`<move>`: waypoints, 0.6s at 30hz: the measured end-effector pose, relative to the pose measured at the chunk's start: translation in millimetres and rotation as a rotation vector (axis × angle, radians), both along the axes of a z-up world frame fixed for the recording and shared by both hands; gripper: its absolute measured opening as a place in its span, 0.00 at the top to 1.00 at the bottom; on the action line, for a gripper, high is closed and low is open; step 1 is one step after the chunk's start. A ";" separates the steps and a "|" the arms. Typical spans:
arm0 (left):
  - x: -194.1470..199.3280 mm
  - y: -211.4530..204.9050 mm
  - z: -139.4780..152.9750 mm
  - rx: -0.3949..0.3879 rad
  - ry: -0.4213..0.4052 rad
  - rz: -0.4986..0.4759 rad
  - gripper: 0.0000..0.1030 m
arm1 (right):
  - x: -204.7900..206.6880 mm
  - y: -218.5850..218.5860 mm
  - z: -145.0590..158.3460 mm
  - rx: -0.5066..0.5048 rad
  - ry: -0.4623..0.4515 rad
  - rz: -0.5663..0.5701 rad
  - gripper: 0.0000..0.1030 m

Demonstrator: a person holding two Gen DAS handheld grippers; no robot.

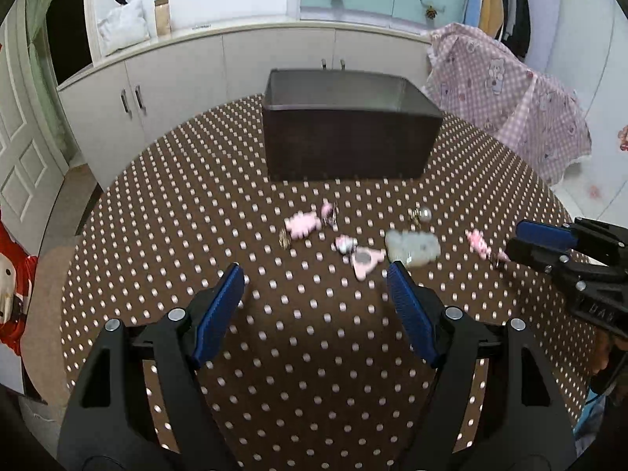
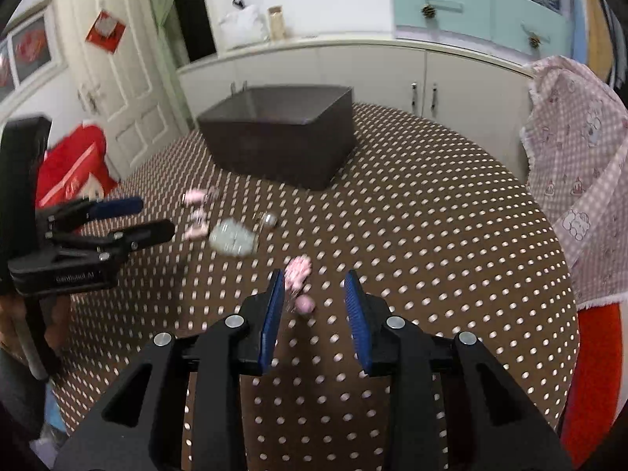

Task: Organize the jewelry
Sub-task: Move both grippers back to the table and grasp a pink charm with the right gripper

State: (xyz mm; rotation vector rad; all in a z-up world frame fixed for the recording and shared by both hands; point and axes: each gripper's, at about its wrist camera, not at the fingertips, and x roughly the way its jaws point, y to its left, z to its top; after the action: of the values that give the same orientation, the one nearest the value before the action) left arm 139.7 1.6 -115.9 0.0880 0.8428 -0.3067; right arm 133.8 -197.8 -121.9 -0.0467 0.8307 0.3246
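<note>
Inventory by kind, counted from the left wrist view:

- Box — one, dark, open-topped, on the dotted tabletop.
- Pink trinkets — about five: one beside the box front, one small piece next to it, one pink-and-white piece, one flat piece with a round grey centre, one far right. Blur makes the exact number uncertain.
- Pale green piece — one.
- Clear bead with gold fitting — one.
- Small gold item — one.
- Grippers — two, each with two blue-padded fingers.
- Pink checked cloth — one.
</note>
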 end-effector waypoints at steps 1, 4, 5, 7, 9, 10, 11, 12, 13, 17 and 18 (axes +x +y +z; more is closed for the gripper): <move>-1.0 -0.5 -1.8 0.001 0.004 -0.001 0.28 | -1.0 2.3 -2.8 -0.013 0.002 0.007 0.71; -2.3 -2.6 -4.2 0.001 0.012 -0.006 0.28 | 3.6 9.3 -4.5 -0.040 0.012 0.023 0.71; -1.9 -3.5 -4.5 0.004 0.014 -0.008 0.28 | 5.4 10.8 -4.5 -0.049 0.013 0.024 0.71; -1.8 -4.5 -5.4 0.006 0.013 -0.013 0.28 | 9.5 13.0 -7.4 -0.060 0.019 0.030 0.71; -0.7 -5.9 -6.7 0.006 0.018 -0.016 0.28 | 13.6 17.1 -9.4 -0.071 0.024 0.039 0.71; -0.1 -6.4 -7.5 0.006 0.019 -0.016 0.28 | 15.2 19.9 -11.8 -0.084 0.029 0.045 0.71; 0.8 -6.7 -8.3 0.005 0.023 -0.015 0.28 | 15.7 22.2 -13.7 -0.100 0.025 0.051 0.71; 1.5 -8.3 -9.0 0.005 0.026 -0.015 0.28 | 14.9 23.6 -13.8 -0.117 0.015 0.058 0.72; 2.5 -9.0 -9.4 0.002 0.028 -0.015 0.28 | 14.4 24.9 -14.8 -0.124 0.011 0.066 0.75; 7.8 -12.8 -10.5 -0.001 0.032 -0.020 0.28 | 13.2 22.6 -15.7 -0.134 0.004 0.071 0.89; 9.3 -14.4 -10.6 -0.002 0.032 -0.022 0.28 | 12.8 19.5 -15.7 -0.126 0.004 0.064 0.89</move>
State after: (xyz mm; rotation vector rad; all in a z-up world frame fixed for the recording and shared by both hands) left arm 149.0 -12.8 -126.4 0.0908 0.8736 -0.3302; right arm 146.7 -178.2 -137.6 -0.1907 0.8539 0.3318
